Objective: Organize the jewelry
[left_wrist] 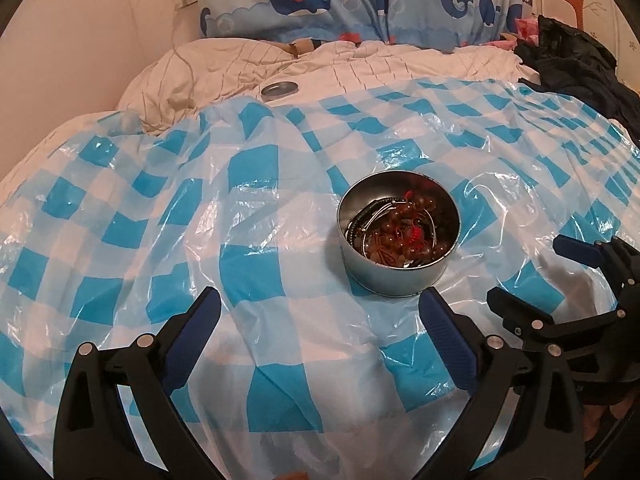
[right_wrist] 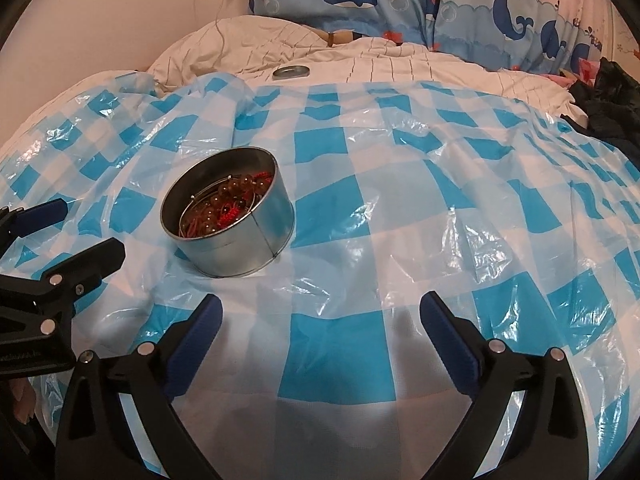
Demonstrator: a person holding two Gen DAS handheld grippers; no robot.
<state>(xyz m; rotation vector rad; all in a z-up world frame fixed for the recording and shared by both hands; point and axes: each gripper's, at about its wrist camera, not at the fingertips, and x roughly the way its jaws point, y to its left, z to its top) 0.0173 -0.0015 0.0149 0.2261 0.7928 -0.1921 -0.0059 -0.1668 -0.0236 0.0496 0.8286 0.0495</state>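
Note:
A round metal tin [left_wrist: 396, 276] stands on a blue-and-white checked plastic sheet [left_wrist: 256, 184] spread over a bed. In it lies a heap of jewelry [left_wrist: 400, 228]: brown bead bracelets, red cords, a thin metal bangle and a black band. My left gripper [left_wrist: 320, 296] is open and empty, and its right fingertip is just in front of the tin. To the right of the tin, my right gripper [left_wrist: 528, 268] is also open. From the right wrist, the tin [right_wrist: 240, 248] and jewelry [right_wrist: 228, 208] sit left of centre. There the right gripper [right_wrist: 322, 299] holds nothing, with the left gripper [right_wrist: 88, 226] at the left edge.
The tin's lid [left_wrist: 280, 89] lies flat on the cream quilt [left_wrist: 224, 68] behind the sheet. Dark clothing [left_wrist: 580, 68] is piled at the back right. A whale-print fabric [left_wrist: 320, 0] hangs at the head of the bed, and a cable [left_wrist: 184, 52] runs down the wall.

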